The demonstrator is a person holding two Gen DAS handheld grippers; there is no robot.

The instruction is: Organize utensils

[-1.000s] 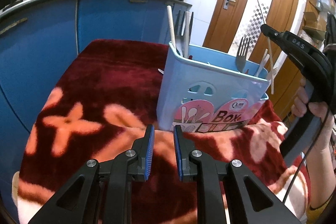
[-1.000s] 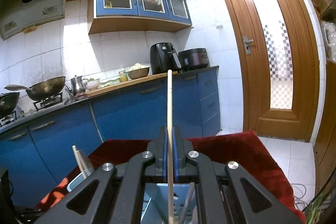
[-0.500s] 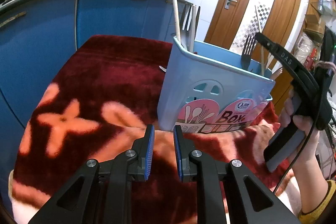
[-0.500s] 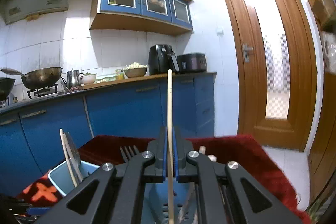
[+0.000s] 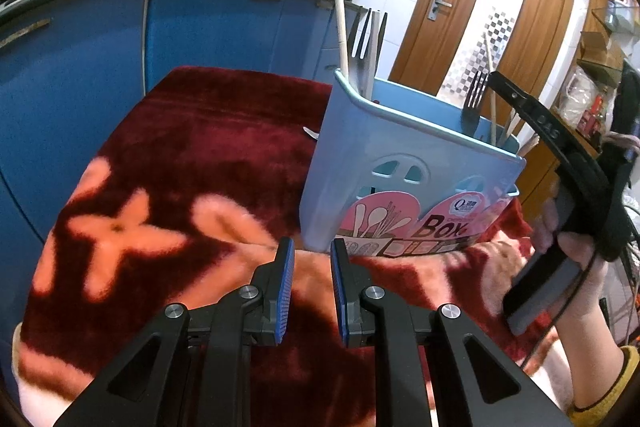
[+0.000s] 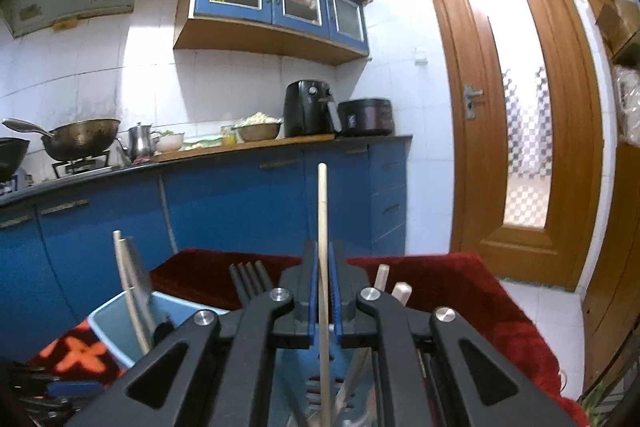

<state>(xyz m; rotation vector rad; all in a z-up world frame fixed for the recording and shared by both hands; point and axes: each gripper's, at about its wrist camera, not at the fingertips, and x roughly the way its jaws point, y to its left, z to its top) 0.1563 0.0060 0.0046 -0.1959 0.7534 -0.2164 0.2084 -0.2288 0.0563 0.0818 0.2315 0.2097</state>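
Observation:
A light blue utensil box (image 5: 400,163) with a pink "Box" label stands on the red flowered blanket (image 5: 192,163). It holds forks (image 5: 366,39), a wooden stick (image 5: 342,35) and chopsticks. My left gripper (image 5: 312,261) is open and empty, low in front of the box's left corner. My right gripper (image 6: 323,281) is over the box (image 6: 120,323), its jaws slightly parted around a wooden chopstick (image 6: 322,227) that stands upright between them, lower end down in the box. A dark fork (image 6: 250,283) and two wooden handles (image 6: 394,287) rise beside it.
Blue kitchen cabinets (image 5: 200,39) and a counter with a wok (image 6: 80,141), kettle, air fryer (image 6: 310,109) and rice cooker stand behind the table. A wooden door (image 6: 516,115) is at the right. A small utensil tip (image 5: 310,133) shows on the blanket behind the box.
My right gripper has come down over the box with the chopstick, and its jaws have eased apart a little. The left gripper has stayed open and drifted slightly.

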